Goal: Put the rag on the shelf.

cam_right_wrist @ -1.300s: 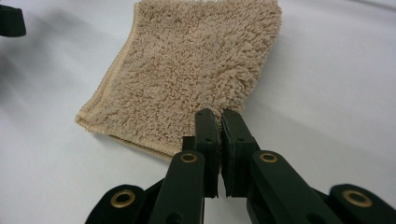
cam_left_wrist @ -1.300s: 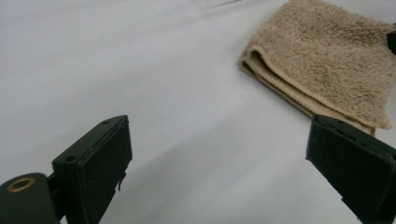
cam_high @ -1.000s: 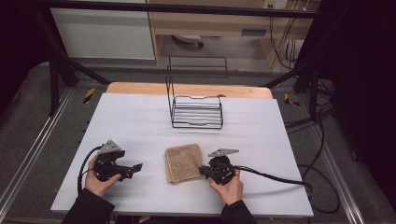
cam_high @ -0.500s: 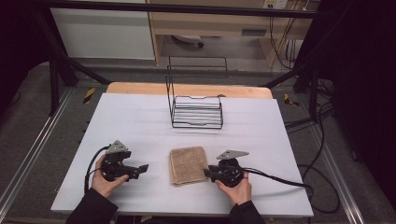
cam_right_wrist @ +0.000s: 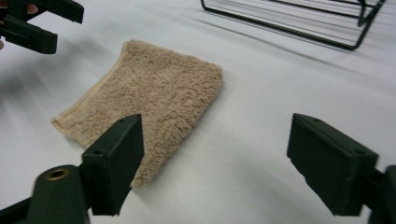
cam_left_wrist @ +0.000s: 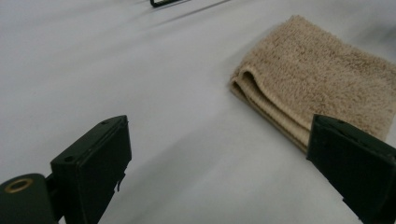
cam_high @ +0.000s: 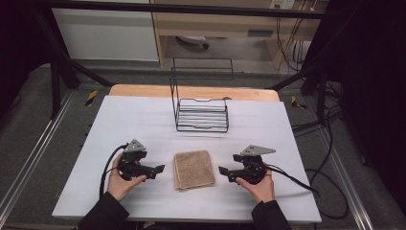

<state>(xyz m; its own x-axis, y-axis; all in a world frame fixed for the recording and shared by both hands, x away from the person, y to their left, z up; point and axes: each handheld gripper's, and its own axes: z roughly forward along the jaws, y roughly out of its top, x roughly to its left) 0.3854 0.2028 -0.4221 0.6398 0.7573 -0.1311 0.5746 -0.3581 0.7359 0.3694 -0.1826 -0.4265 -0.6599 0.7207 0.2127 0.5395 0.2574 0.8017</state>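
Here, folded towel (cam_high: pixel 194 168) between hand-held grippers — left (cam_high: pixel 160 168), right (cam_high: pixel 222 170) — untouched, both spread apart.

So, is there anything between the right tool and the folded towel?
Nothing visible. The right tool, jaws just opened and empty, faces the folded towel across bare white table. The wire rack stands farther back.
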